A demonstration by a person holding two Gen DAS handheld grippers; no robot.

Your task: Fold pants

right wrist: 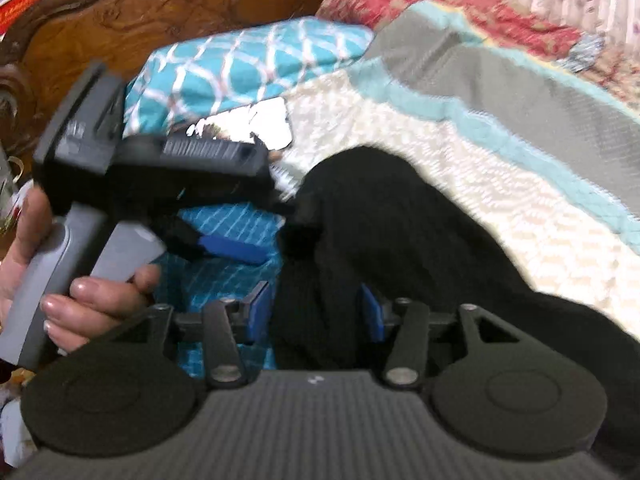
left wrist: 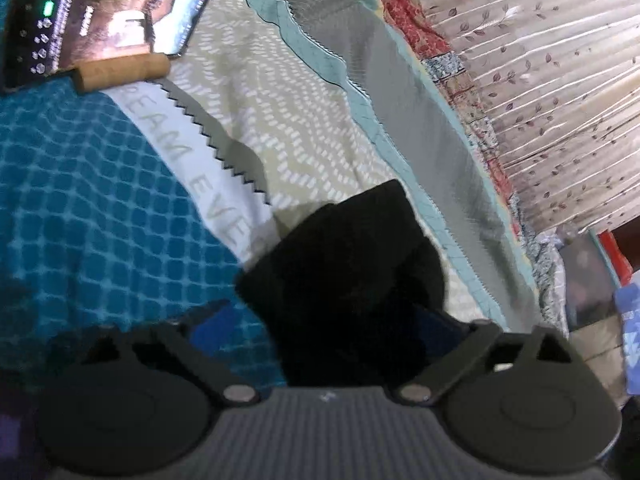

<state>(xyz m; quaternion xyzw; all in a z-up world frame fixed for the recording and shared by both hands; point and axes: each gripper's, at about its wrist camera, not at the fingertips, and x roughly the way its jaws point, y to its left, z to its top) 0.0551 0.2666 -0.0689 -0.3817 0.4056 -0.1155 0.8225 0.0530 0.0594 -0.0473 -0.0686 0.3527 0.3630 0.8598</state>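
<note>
Black pants [right wrist: 384, 240] bunched on the cream-patterned bedspread [right wrist: 480, 184], rising between both claws. Right gripper [right wrist: 316, 312] pinching the dark fabric between its blue pads [right wrist: 256, 312]. Left gripper [left wrist: 320, 328] likewise closed on cloth, near the teal checked patch [left wrist: 100, 208]. Lit phone [left wrist: 108, 24] propped far left, pale curtain [left wrist: 540, 80] far right. Carved wooden headboard [right wrist: 140, 12] beyond a teal pillow [right wrist: 240, 64].

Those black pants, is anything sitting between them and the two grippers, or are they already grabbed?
Nothing visible stands between. The black pants already lie between the blue pads of the right gripper, and the left gripper has the dark cloth between its fingers too. A phone lies farther off on the bedspread.
</note>
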